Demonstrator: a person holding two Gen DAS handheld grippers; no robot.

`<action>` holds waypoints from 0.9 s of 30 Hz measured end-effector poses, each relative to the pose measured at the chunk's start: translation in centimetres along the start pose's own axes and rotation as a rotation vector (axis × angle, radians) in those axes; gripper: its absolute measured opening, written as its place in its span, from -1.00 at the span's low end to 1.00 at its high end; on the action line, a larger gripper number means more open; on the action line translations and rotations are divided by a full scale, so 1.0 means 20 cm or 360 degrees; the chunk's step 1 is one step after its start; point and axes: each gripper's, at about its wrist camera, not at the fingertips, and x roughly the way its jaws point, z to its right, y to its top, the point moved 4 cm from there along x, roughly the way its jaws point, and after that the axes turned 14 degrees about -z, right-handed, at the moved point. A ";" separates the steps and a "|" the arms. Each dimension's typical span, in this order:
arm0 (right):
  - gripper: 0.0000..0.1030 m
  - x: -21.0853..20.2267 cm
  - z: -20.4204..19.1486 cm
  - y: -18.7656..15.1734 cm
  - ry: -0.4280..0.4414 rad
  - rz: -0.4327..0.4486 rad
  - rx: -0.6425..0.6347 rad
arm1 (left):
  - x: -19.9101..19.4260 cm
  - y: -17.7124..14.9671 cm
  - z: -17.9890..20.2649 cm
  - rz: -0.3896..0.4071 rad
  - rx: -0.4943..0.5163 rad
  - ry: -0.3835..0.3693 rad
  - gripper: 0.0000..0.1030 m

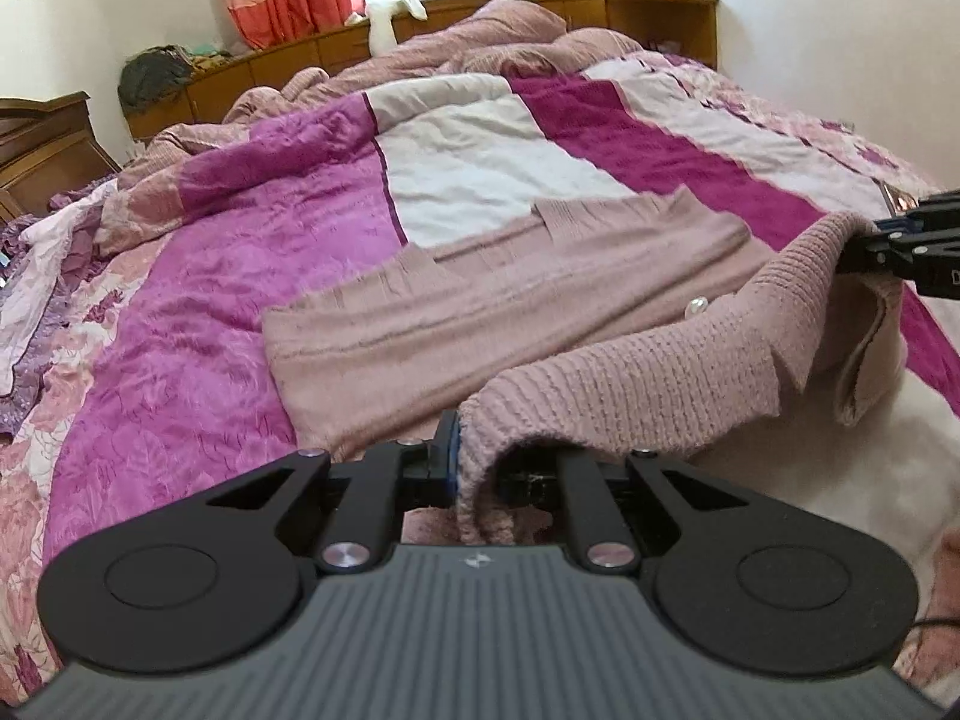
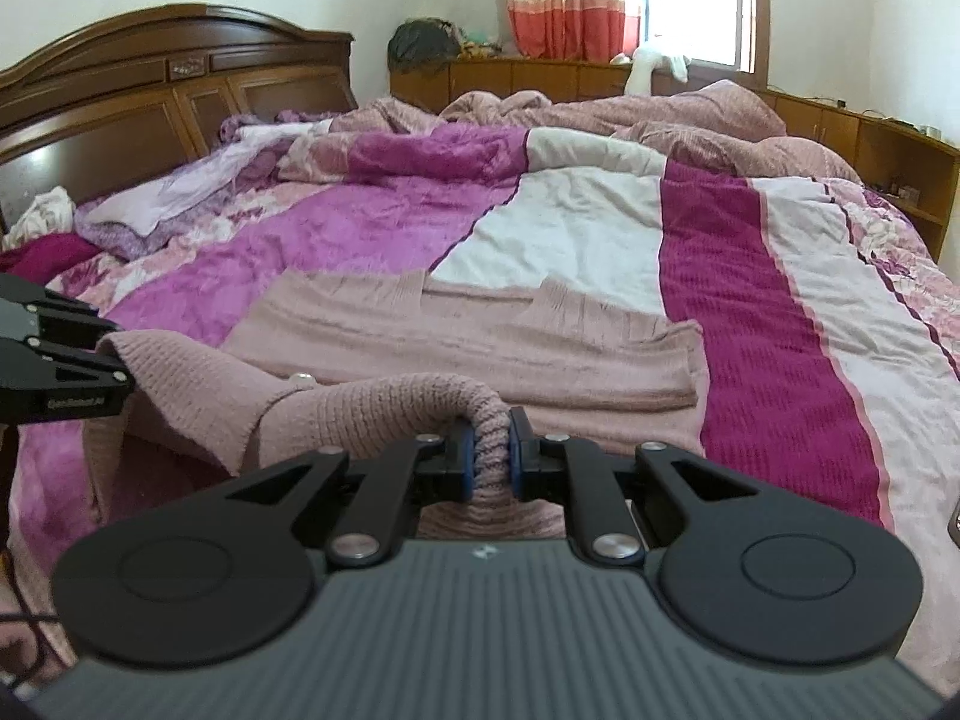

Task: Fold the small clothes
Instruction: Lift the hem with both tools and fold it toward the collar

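Sweater (image 1: 540, 300), a dusty-pink knit, is spread flat on the bed's quilt (image 1: 240, 252) ahead of both tongs, its far edge with 2 ribbed points lying on the white patch of the quilt. Its near edge is raised off the bedding and pinched at 2 places. The left gripper (image 1: 459, 468) is closed on a ribbed fold of that edge, with the knit draped over and hiding its right-hand finger. The right gripper (image 2: 487, 456) is clamped on a thick roll of the same ribbed edge, which is squeezed between the blue pads (image 2: 465, 459). Between the 2 tongs the lifted hem hangs in a slack arc, and a pearly button (image 1: 698, 305) is seen just beyond it. From the left wrist view the right gripper is seen at the right margin, meeting the cloth. Beyond the sweater's far edge a broad stretch of flat quilt lies open, up to a rumpled pink blanket (image 2: 660, 114). Loose lilac cloth (image 2: 168, 204) is bunched well off to the left, near the wooden headboard (image 2: 150, 84).
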 end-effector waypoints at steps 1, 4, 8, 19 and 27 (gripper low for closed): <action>-0.74 0.00 0.00 0.01 0.0000 0.0008 0.0009 | 0.00 0.01 0.00 0.0010 -0.0005 0.0001 -0.75; -0.74 0.01 0.01 0.04 -0.0004 0.0034 0.0019 | 0.00 0.05 -0.03 0.0043 -0.0024 0.0009 -0.75; -0.74 0.02 0.02 0.09 -0.0013 0.0077 0.0041 | 0.00 0.11 -0.05 0.0091 -0.0051 0.0023 -0.75; -0.74 0.05 0.05 0.24 -0.0052 0.0189 0.0079 | 0.01 0.28 -0.10 0.0189 -0.0054 0.0063 -0.77; -0.74 0.14 0.08 0.41 -0.0074 0.0245 0.0064 | 0.07 0.46 -0.16 0.0268 -0.0067 0.0093 -0.77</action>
